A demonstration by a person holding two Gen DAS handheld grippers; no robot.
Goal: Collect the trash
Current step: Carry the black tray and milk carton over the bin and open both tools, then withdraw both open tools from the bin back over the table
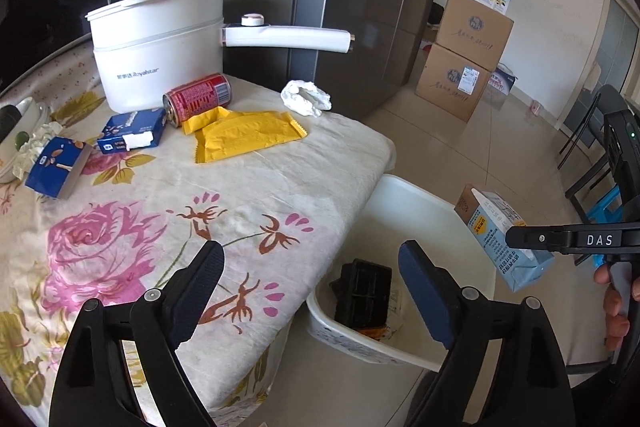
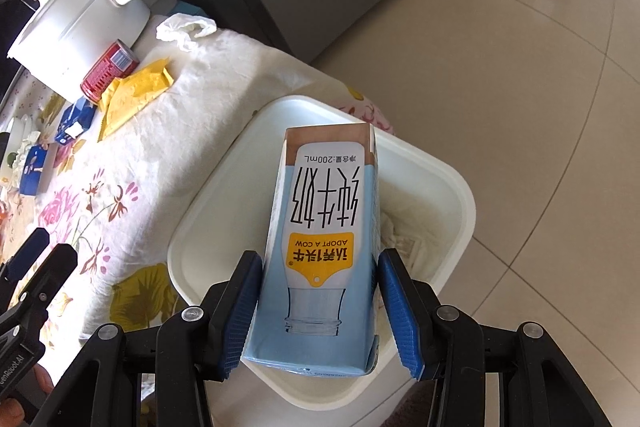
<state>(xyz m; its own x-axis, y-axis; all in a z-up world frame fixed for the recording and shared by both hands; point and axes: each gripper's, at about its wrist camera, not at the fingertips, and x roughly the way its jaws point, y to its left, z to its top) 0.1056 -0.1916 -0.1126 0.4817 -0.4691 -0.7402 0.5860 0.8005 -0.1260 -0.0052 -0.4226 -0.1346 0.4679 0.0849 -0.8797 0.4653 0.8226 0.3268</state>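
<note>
My right gripper [image 2: 318, 307] is shut on a light-blue milk carton [image 2: 320, 259] and holds it over the white trash bin [image 2: 448, 171] beside the table; the carton also shows in the left wrist view [image 1: 502, 235]. My left gripper [image 1: 310, 287] is open and empty above the table's near corner and the bin [image 1: 400, 195], which holds a black object [image 1: 366, 291]. On the floral tablecloth [image 1: 132, 211] lie a red can [image 1: 198, 98], a yellow wrapper [image 1: 244, 135], a crumpled white tissue [image 1: 306, 98] and two blue cartons [image 1: 134, 131] [image 1: 56, 167].
A white electric pot [image 1: 160, 47] with a long handle [image 1: 288, 37] stands at the back of the table. A grey fridge [image 1: 360, 7] is behind it. Cardboard boxes [image 1: 460, 67] are stacked on the tiled floor. Dark chairs [image 1: 592, 147] stand at the right.
</note>
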